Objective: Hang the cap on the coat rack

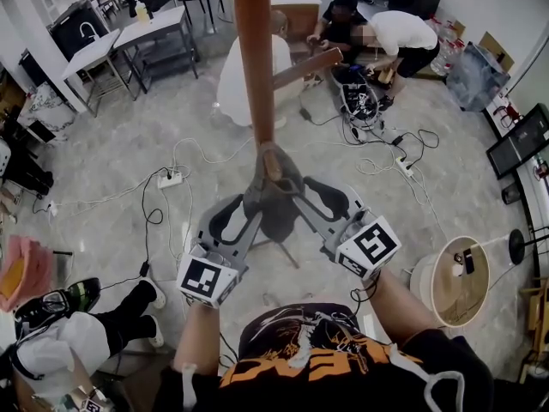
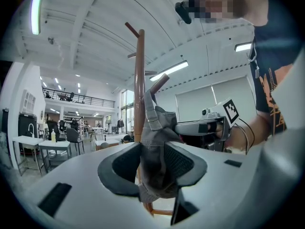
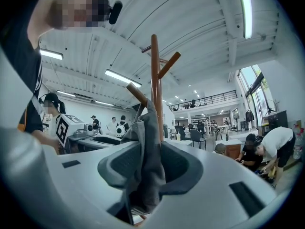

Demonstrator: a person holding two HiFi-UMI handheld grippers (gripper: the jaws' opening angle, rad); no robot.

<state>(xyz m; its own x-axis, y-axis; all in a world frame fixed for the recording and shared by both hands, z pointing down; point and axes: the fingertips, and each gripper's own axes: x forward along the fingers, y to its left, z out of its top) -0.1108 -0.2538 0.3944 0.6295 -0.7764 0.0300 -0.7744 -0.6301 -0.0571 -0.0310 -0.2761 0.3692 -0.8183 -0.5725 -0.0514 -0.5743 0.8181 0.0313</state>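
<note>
A grey cap (image 1: 273,191) hangs from a short slanted peg (image 3: 137,94) of the brown wooden coat rack (image 1: 254,50). My left gripper (image 1: 247,206) reaches it from the left and my right gripper (image 1: 302,194) from the right, so the jaws meet around the cap. In the left gripper view the cap (image 2: 159,151) droops between the wide-spread dark pads of the left gripper (image 2: 155,162), with the rack pole (image 2: 138,89) behind. The right gripper view shows the cap (image 3: 145,166) hanging loose inside the right gripper (image 3: 150,170). Both grippers are open.
The rack stands on a floor strewn with cables (image 1: 369,136) and a power strip (image 1: 170,178). People crouch beyond it (image 1: 377,41). Tables and chairs (image 1: 129,41) stand at the back left, and a round stool (image 1: 459,281) at the right.
</note>
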